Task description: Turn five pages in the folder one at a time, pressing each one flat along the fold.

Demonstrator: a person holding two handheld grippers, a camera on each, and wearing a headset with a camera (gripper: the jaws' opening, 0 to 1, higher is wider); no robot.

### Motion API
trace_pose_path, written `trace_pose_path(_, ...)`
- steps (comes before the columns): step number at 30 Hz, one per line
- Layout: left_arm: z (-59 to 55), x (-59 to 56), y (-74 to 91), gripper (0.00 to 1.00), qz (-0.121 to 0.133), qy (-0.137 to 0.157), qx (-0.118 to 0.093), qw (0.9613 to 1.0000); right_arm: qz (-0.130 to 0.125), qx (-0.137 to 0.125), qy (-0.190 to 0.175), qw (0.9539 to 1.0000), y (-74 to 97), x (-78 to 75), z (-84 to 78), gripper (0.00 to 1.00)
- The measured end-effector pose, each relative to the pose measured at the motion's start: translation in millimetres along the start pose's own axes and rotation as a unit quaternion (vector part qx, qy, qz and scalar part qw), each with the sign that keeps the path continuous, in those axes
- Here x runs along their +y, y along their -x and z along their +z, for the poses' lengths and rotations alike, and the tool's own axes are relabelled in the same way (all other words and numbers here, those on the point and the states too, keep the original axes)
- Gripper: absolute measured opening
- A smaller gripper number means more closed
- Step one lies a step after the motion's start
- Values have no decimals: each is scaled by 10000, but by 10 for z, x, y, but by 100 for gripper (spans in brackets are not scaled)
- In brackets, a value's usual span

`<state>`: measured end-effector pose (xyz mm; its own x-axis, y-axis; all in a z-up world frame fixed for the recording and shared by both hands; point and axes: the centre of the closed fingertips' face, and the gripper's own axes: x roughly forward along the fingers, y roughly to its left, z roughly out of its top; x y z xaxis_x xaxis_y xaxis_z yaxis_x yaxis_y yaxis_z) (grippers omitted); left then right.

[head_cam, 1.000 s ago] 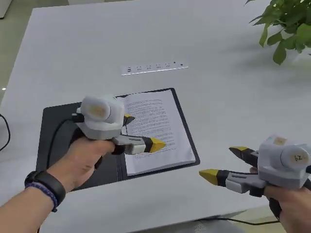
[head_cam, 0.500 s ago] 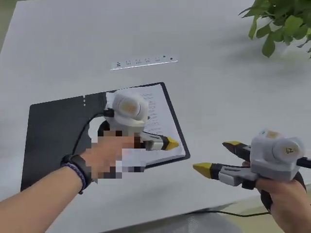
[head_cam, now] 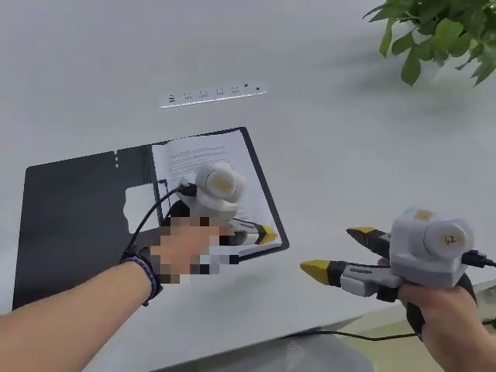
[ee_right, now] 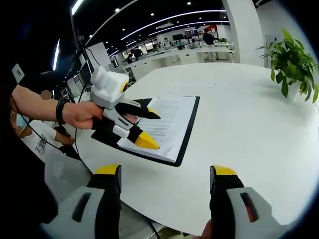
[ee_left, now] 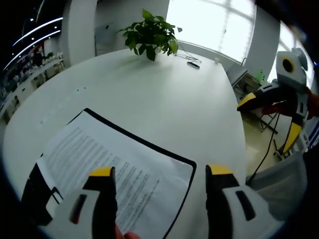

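A black folder (head_cam: pixel 70 209) lies open on the white table, with a printed page (head_cam: pixel 205 159) on its right half. My left gripper (head_cam: pixel 262 232) hovers low over the page's lower right corner. Its jaws stand open with nothing between them, one over the page (ee_left: pixel 94 154) and one past the folder's black edge (ee_left: pixel 149 149). My right gripper (head_cam: pixel 339 252) is open too, held above the bare table to the right of the folder. Its own view looks across at the folder (ee_right: pixel 174 119) and the left gripper (ee_right: pixel 132 124).
A power strip (head_cam: pixel 213 94) is set into the table behind the folder. A potted plant (head_cam: pixel 438 35) stands at the far right. The table's front edge (head_cam: pixel 256 329) runs close under both hands. A cable trails from the right gripper.
The left gripper has slid right across the page, from near the fold to the lower outer corner. The right gripper has kept its place beside the folder. The head camera shifted.
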<state>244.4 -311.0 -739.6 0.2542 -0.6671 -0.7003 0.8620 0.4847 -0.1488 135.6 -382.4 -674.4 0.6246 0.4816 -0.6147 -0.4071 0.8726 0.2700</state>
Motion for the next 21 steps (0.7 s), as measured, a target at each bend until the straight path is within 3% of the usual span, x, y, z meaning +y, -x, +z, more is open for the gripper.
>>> trace_pose_path(4, -49, 75, -84, 72, 143, 27, 73, 9999, 5, 23, 12, 10000, -9, -9, 12, 72)
trace_pose_path(15, -230, 67, -244, 72, 281, -24, 200, 9994, -4, 66, -57, 10000, -7, -45, 7, 71)
trace_pose_path(19, -271, 85, -280, 71, 355, -130, 256, 9990, -3, 129, -87, 9999, -20, -57, -44, 71)
trace_pose_path(21, -306, 97, -289, 70, 437, -339, 265, 9981, 9, 154, -91, 9998, -35, -55, -56, 71)
